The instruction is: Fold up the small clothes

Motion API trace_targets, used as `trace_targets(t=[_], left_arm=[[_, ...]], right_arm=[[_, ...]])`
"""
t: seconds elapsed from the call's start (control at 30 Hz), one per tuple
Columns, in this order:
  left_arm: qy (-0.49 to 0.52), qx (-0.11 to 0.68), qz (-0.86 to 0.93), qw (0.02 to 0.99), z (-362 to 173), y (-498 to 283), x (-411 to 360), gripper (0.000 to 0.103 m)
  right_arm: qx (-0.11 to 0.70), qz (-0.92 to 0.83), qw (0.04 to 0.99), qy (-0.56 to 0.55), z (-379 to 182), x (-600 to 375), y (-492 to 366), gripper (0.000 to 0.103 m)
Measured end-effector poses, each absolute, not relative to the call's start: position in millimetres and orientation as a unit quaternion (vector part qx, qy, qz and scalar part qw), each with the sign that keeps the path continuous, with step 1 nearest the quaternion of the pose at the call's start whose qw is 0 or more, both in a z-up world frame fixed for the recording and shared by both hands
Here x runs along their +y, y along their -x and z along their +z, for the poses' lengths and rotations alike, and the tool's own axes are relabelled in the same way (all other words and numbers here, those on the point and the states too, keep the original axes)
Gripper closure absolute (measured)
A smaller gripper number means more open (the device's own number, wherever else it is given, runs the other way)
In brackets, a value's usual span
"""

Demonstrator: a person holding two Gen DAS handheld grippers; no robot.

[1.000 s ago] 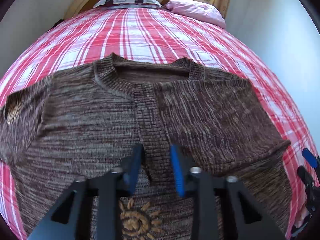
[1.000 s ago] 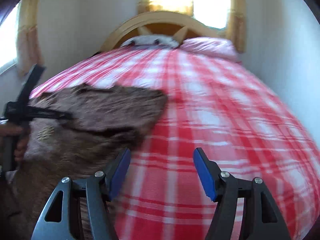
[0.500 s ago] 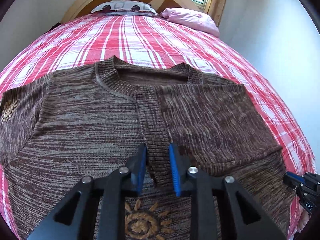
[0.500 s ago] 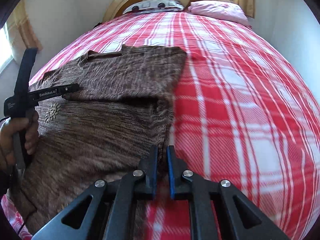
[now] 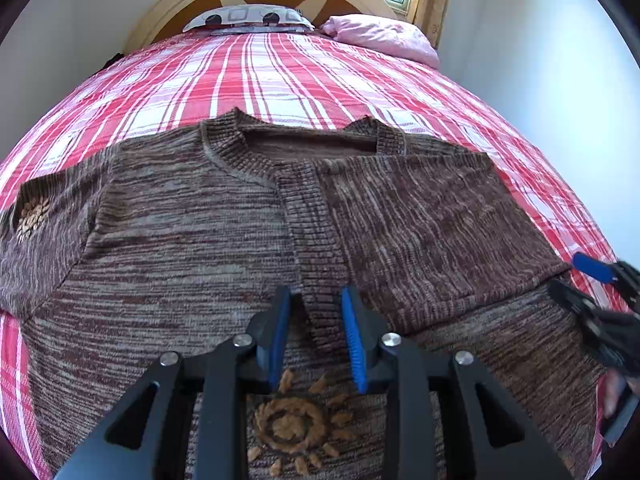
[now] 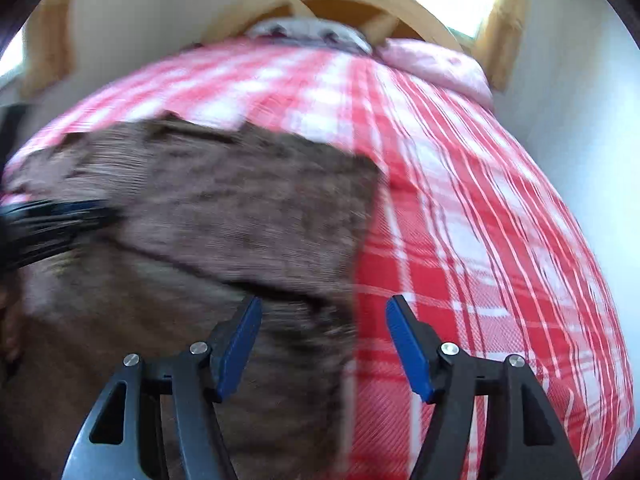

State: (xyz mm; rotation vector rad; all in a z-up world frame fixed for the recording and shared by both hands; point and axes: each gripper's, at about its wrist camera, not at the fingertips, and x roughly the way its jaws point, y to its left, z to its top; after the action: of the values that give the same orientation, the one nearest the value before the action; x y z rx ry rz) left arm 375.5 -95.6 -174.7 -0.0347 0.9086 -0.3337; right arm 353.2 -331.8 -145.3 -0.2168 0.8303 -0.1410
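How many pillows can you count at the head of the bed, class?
2: a patterned grey pillow in the middle against the headboard, and a pink pillow to its right near the window. Others could be hidden behind them.

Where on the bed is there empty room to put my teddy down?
The checked bedspread is bare between the brown sweater's collar and the pillows at the headboard. Another bare strip runs along the sweater's right edge toward the wall. The near part is crowded: the sweater covers it, with the left gripper and right gripper over it.
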Motion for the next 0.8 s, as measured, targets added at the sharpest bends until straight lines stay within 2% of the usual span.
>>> trace_targets(t=[0.1,0.23,0.27,0.3,0.37,0.4,0.5,0.6,0.8], left_arm=[[0.021,0.437,-0.165,0.884,-175.4,-376.5,-94.5,0.072],[0.023,0.429,-0.165,0.888,-171.2,-369.1,-92.1,0.069],[0.030,0.430,-0.162,0.888,-169.6,-368.7,-88.7,0.059],[0.036,0.430,-0.155,0.889,-168.9,-366.8,-83.7,0.045],[0.047,0.428,-0.130,0.893,-167.7,-363.7,-73.5,0.031],[0.053,0.426,-0.127,0.894,-167.2,-362.4,-68.8,0.029],[0.050,0.435,-0.102,0.893,-169.4,-361.4,-61.0,0.029],[0.049,0.437,-0.097,0.893,-170.4,-357.9,-54.8,0.029],[0.058,0.436,-0.098,0.893,-162.5,-336.7,-34.7,0.029]], right_arm=[[0.401,-0.058,0.913,0.045,-146.6,-352.3,-349.8,0.037],[0.366,-0.049,0.927,0.058,-129.2,-343.3,-322.0,0.037],[0.355,-0.043,0.932,0.058,-124.5,-339.8,-314.6,0.037],[0.348,-0.040,0.935,0.058,-121.7,-336.9,-310.8,0.037],[0.335,-0.027,0.940,0.058,-112.6,-326.1,-304.3,0.037],[0.335,-0.021,0.940,0.061,-111.7,-313.9,-310.4,0.037],[0.329,0.007,0.942,0.074,-105.7,-286.8,-325.3,0.037],[0.341,0.038,0.938,0.041,-110.3,-270.3,-346.3,0.037],[0.429,0.019,0.901,0.062,-159.8,-236.6,-384.2,0.036]])
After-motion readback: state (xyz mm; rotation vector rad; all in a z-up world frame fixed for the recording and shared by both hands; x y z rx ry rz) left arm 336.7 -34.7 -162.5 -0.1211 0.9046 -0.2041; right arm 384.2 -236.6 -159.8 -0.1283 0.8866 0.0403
